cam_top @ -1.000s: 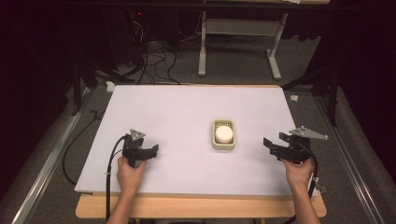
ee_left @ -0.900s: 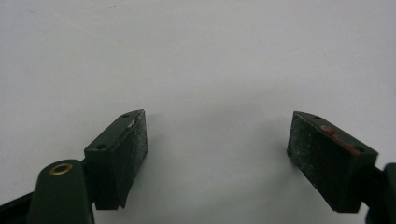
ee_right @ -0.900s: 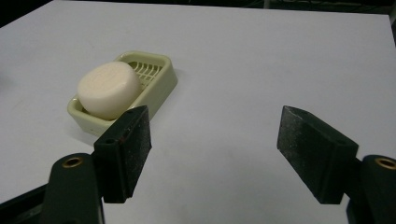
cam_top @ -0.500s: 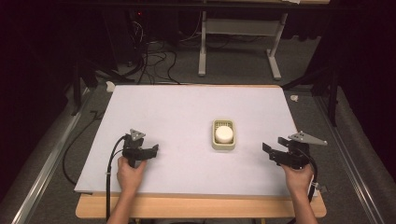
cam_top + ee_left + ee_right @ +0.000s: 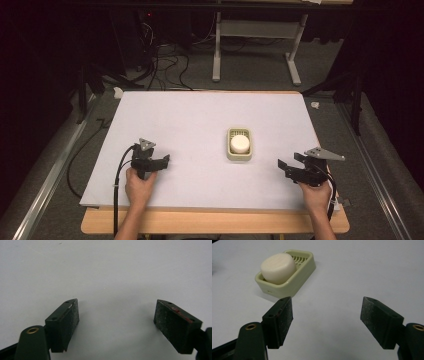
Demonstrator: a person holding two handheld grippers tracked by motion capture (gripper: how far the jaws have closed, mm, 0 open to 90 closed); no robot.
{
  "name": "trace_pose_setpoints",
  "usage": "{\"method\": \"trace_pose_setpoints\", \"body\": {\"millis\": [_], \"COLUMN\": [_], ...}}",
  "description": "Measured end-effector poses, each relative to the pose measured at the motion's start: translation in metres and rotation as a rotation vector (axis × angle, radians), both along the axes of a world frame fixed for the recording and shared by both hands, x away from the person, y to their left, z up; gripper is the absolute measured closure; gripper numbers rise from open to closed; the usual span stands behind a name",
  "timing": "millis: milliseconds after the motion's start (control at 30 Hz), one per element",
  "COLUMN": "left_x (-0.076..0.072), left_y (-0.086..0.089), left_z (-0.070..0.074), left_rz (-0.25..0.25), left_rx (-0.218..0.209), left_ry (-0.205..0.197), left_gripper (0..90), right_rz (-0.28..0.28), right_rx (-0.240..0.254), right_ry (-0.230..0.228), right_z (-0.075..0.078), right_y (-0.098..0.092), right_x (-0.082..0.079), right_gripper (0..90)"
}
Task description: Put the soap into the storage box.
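Container: one pale green dish [image 5: 239, 156] stood right of centre on the bench [image 5: 200, 115]. It held one round white bar, probably soap [image 5: 240, 143]; the high view was too coarse to be sure. In the right gripper view the soap [image 5: 278, 268] sat at the near end of the dish [image 5: 304, 270], with the ribbed floor bare behind it.

Left claw [image 5: 166, 161]: low over the bench's front left, well apart from the dish. In its own view the left claw [image 5: 116, 312] stood wide, with bare bench between the jaws.

Right claw [image 5: 288, 162]: front right, pointed toward the dish, near it but not touching. In its own view the right claw [image 5: 327, 312] was also wide and held nothing, with the dish beyond its left jaw.

Versus one second earlier: the right claw sat slightly lower in the high view, nearer the front edge. The left claw, dish and soap were unchanged.

Count: dish 1, soap 1, claws 2, hands 2.
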State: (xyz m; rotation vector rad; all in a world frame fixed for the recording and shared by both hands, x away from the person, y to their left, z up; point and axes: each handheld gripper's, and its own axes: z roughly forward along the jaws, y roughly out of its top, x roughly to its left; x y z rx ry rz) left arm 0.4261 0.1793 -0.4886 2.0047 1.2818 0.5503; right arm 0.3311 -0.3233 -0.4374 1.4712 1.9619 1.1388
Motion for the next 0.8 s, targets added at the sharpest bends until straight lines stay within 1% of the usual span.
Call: {"method": "trace_pose_setpoints", "body": {"millis": [200, 267, 367, 567, 633, 800], "left_x": [0.0, 0.0, 0.0, 0.0, 0.0, 0.0], "left_y": [0.0, 0.0, 0.0, 0.0, 0.0, 0.0], "left_z": [0.0, 0.0, 0.0, 0.0, 0.0, 0.0], "left_rz": [0.0, 0.0, 0.0, -0.001, -0.001, -0.001], "left_rx": [0.0, 0.0, 0.0, 0.001, 0.001, 0.001], "left_ry": [0.0, 0.0, 0.0, 0.001, 0.001, 0.001], "left_gripper": [20.5, 20.5, 20.6, 20.6, 20.6, 20.6], "right_rz": [0.005, 0.004, 0.011, 0.018, 0.02, 0.004], "right_rx": [-0.006, 0.001, 0.001, -0.007, -0.022, -0.033], "right_ry": [0.014, 0.022, 0.022, 0.023, 0.03, 0.05], "right_z": [-0.008, -0.009, -0.01, -0.015, -0.017, -0.023], "right_y": [0.003, 0.005, 0.008, 0.016, 0.019, 0.021], "right_x": [-0.001, -0.001, 0.001, 0.009, 0.012, 0.019], "right_gripper": [26.6, 26.6, 26.7, 26.8, 26.8, 26.8]}}
